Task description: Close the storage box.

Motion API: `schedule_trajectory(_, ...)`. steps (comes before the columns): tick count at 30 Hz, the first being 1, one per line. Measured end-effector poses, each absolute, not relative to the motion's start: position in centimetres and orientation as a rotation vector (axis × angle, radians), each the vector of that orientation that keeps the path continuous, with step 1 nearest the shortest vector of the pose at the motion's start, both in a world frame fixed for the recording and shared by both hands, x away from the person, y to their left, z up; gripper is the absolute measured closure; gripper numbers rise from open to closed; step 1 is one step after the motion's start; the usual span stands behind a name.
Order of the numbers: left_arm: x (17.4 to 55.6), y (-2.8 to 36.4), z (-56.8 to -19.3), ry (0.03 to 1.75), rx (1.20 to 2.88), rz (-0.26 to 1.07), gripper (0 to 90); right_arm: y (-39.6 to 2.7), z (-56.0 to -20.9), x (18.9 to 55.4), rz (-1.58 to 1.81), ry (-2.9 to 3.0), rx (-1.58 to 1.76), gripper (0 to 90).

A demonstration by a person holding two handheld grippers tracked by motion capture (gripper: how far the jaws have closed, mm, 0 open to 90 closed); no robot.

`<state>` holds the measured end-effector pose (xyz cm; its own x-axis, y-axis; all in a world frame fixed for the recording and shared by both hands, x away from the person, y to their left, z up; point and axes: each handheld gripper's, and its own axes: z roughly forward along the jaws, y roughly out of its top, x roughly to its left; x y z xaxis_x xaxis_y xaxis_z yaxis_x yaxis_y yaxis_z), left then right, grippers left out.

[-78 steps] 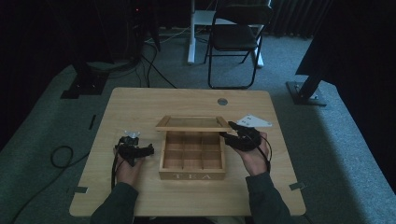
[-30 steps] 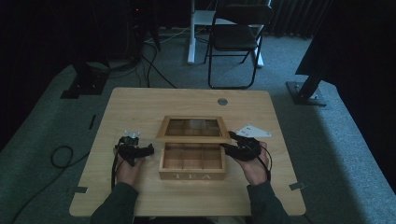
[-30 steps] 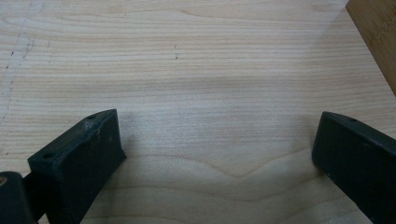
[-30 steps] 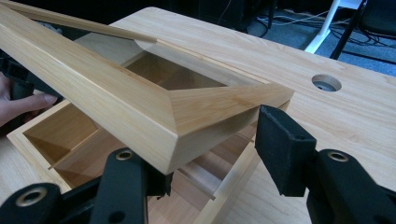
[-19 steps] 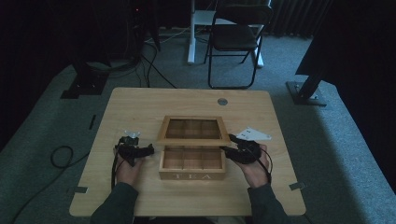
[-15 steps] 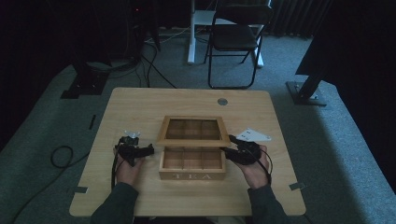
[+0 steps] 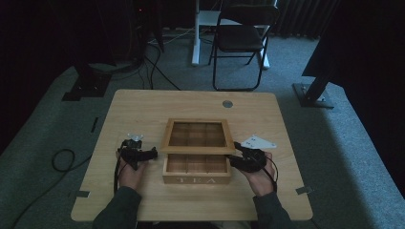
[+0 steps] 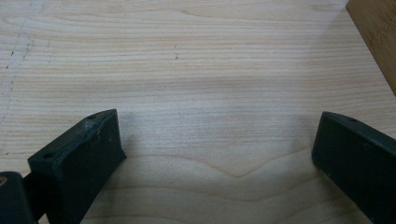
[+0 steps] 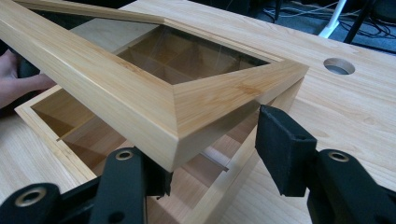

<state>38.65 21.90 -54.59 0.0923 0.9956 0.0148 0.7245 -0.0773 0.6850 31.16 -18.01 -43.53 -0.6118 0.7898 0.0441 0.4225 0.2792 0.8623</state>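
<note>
A wooden tea box (image 7: 196, 170) with several compartments stands mid-table, "TEA" on its front. Its glass-paned lid (image 7: 197, 136) hangs half raised over it, tilted toward me. My right gripper (image 7: 235, 161) is at the box's right front corner. In the right gripper view the lid's corner (image 9: 201, 102) sits between the jaws of the right gripper (image 9: 210, 154): one tucked beneath the frame, the other against its outer side. Those jaws have just eased open a little, with the lid still between them. My left gripper (image 7: 152, 153) stands open over bare tabletop (image 8: 196, 93), left of the box.
A round cable hole (image 7: 228, 103) lies in the table behind the box. A folding chair (image 7: 239, 38) stands on the floor beyond the far edge. A cable (image 7: 62, 160) loops on the floor at left. The box's side (image 8: 373, 37) is close to the left gripper.
The lid has swung down from nearly upright to a half-open tilt. My right gripper came toward me and down with it. The left gripper stayed put.
</note>
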Motion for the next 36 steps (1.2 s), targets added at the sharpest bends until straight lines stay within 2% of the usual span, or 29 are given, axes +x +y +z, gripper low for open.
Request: schedule_trajectory(36, 38.6, 21.9, -54.6, 1.684, 1.859, 0.684, 1.7, -17.9, -45.8, 29.8, 1.275, 2.208, 1.091, 46.7)
